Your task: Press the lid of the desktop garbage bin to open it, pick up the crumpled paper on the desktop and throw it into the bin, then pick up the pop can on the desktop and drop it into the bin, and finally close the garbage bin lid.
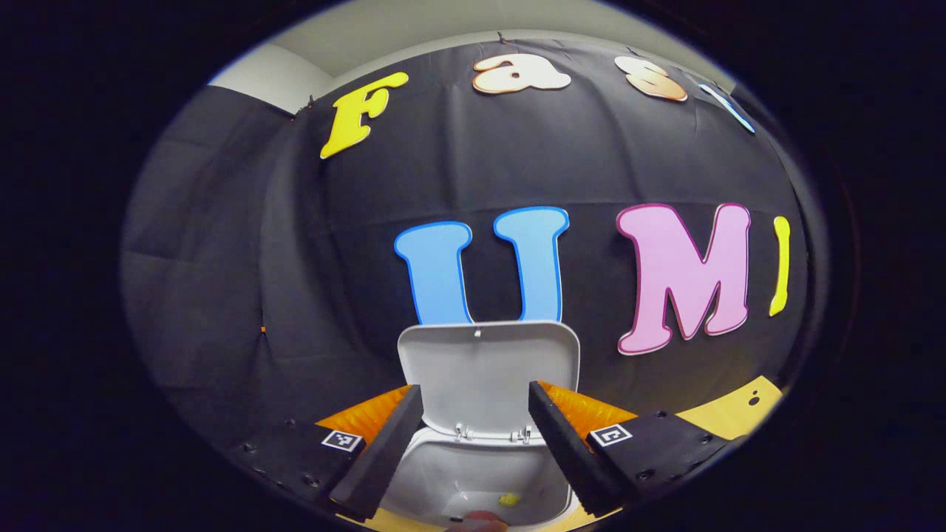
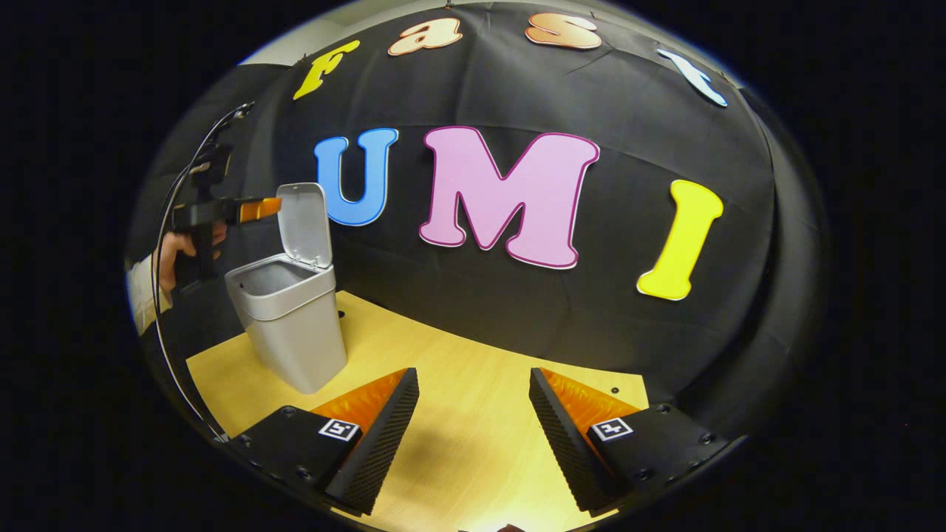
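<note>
The grey desktop bin (image 2: 295,332) stands on the wooden table's left part with its lid (image 2: 304,222) swung upright. In the left gripper view I look down into the bin (image 1: 480,473) past the raised lid (image 1: 488,369). A small yellow bit (image 1: 508,499) lies on the bin's floor; what it is I cannot tell. My left gripper (image 1: 475,388) hangs open over the bin mouth, nothing between its fingers. The right gripper view shows that left gripper (image 2: 259,209), held by a hand (image 2: 174,255), level with the lid's top. My right gripper (image 2: 473,373) is open above bare table.
The light wooden table (image 2: 473,443) runs from the bin to the black cloth wall behind it. A cable (image 2: 166,222) loops down from the left gripper at the table's left edge. A corner of the table (image 1: 739,410) shows right of the bin.
</note>
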The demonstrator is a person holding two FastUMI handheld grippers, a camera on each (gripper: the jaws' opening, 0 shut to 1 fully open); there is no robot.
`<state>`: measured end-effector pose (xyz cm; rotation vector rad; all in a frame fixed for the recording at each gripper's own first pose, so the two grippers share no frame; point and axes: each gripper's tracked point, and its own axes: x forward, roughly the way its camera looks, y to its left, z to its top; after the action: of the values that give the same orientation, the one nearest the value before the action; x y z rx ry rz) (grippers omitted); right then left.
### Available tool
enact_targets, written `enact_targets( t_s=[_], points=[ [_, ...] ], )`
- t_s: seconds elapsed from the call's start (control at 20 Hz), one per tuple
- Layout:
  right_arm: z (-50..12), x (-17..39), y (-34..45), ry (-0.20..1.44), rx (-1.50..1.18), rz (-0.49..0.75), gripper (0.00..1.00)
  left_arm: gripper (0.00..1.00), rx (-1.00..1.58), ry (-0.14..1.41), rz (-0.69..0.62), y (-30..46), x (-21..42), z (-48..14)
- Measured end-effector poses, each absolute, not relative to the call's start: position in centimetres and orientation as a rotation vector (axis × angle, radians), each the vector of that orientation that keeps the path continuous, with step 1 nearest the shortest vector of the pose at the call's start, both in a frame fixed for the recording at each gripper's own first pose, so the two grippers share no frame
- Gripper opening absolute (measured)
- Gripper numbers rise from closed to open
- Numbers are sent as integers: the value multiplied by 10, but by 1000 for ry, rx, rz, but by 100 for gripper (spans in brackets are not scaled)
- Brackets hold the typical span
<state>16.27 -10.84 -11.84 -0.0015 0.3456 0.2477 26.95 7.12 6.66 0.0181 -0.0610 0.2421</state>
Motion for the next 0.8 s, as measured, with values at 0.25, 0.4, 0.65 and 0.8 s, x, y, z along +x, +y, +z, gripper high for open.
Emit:
enact_targets(
  t_s=[0.25,0.4,0.65,0.8],
  points=[
    [-120,171,-92,325,17,326,97,95,81,-168,236,87,314,134],
    [-121,170,-85,316,40,312,97,94,73,-24,196,95,356,97],
    [-124,164,-78,326,49,280,97,96,96,106,141,92,333,82],
    [-117,166,-65,313,66,287,97,96,50,267,131,98,297,44]
  ],
)
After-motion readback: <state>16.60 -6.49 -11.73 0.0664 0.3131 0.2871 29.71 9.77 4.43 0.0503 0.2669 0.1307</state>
